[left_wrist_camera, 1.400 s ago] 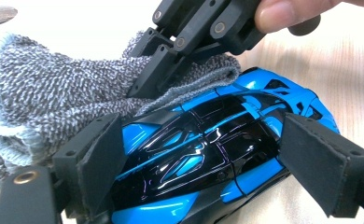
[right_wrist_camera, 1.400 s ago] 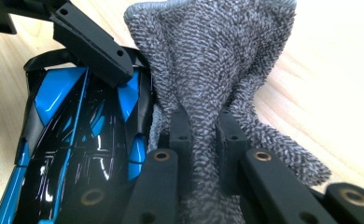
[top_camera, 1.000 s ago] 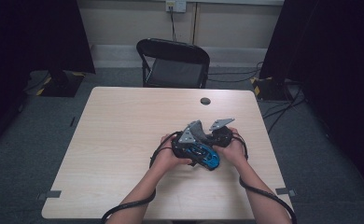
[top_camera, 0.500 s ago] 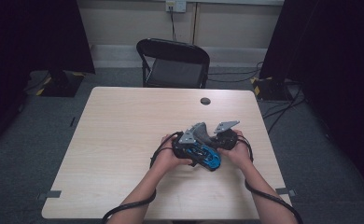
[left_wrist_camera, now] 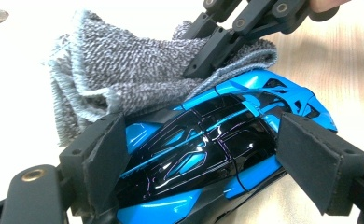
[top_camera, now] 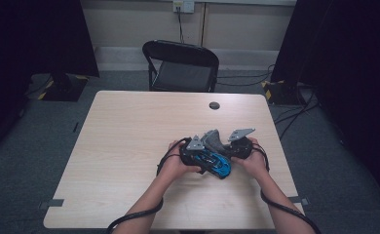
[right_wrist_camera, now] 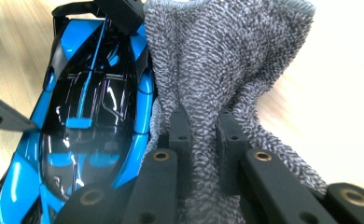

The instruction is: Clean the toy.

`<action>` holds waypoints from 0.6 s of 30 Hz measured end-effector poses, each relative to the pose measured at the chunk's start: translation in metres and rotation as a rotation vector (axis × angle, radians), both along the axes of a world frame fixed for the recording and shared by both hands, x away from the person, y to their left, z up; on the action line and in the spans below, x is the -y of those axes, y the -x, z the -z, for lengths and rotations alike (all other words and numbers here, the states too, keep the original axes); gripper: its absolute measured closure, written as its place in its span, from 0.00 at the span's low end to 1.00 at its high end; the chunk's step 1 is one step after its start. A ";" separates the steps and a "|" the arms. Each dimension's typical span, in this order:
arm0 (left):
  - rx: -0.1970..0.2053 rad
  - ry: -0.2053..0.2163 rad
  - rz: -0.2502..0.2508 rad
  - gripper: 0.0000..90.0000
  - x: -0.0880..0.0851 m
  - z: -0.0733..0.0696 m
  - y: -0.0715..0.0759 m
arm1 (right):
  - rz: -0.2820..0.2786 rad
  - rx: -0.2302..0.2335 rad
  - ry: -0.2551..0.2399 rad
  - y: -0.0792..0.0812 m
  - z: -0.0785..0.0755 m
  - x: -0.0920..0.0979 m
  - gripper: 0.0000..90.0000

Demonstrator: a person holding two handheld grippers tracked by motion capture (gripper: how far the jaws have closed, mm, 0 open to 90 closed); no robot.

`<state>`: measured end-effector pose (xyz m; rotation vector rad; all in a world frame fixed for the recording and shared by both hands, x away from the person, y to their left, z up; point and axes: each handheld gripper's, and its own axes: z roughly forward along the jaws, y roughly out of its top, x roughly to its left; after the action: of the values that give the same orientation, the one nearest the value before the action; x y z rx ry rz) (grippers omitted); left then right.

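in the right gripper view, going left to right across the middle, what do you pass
blue toy car → grey cloth pinched in the right gripper → bare table

recording studio: black curtains (top_camera: 37,39), lone table (top_camera: 129,141), folding chair (top_camera: 180,63)

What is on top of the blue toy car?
A grey cloth lies over one end of the blue toy car, pinched in the right gripper. The left gripper clamps the car's sides. The car's part under the cloth is hidden.
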<state>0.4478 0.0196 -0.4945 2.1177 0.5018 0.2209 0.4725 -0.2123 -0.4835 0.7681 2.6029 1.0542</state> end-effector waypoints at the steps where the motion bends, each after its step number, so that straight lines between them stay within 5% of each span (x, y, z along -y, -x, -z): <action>1: 0.000 0.000 0.000 0.18 0.000 0.000 0.000 | -0.001 0.001 0.000 0.001 0.000 0.001 0.89; 18: -0.001 -0.002 -0.001 0.18 0.000 0.000 0.000 | 0.021 0.002 -0.016 0.016 0.001 0.024 0.89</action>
<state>0.4479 0.0195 -0.4943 2.1199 0.5037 0.2213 0.4568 -0.2364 -0.4850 0.7965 2.5821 1.0710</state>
